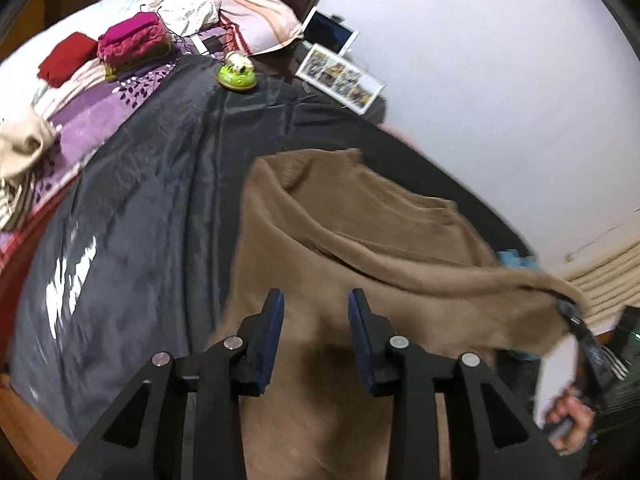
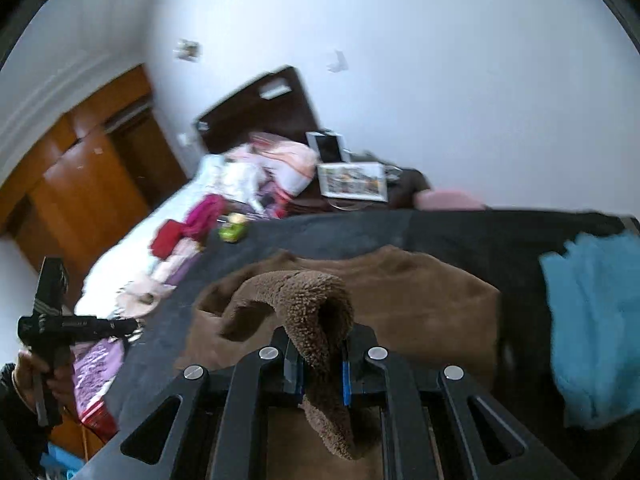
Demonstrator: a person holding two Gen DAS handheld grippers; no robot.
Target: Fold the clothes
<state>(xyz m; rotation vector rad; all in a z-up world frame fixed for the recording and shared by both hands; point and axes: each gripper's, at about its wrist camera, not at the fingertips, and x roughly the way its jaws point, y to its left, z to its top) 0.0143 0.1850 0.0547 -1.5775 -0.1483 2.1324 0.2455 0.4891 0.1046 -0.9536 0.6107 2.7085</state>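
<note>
Left gripper [image 1: 316, 304] hovers over the near part of the brown sweater [image 1: 352, 216], fingers [image 1: 272, 328] spread apart, nothing between them, angled down toward the fabric. In the right wrist view the left gripper [image 2: 132, 325] shows at the far left, level, held in a hand [image 2: 44, 376] by its handle, out past the bed's left side.

Right gripper [image 2: 320, 360] has its fingers [image 2: 291, 364] pinching a fleecy fold of the sweater [image 2: 400, 296], lifted off the bed; the pinched bit sticks up between them and curls over to the left. In the left wrist view the right gripper [image 1: 568, 308] sits at the right edge, gripping the sweater's raised edge, so the cloth runs as a taut ridge from it back across the garment; hand [image 1: 570, 420] below on the handle.

Sweater lies mostly flat on a dark sheet [image 1: 160, 184] spread over the bed [image 1: 92, 116], near the bed's right edge. Blue garment [image 2: 592, 328] lies just beside the sweater to the right, on the sheet.

Open sheet to the left of the sweater and beyond it up to a green toy [image 1: 237, 76]. Farther up the bed: red cloth [image 1: 66, 60], magenta pile [image 1: 132, 40], pillows [image 1: 256, 20]. Wall [image 1: 500, 80] close on the right side.
</note>
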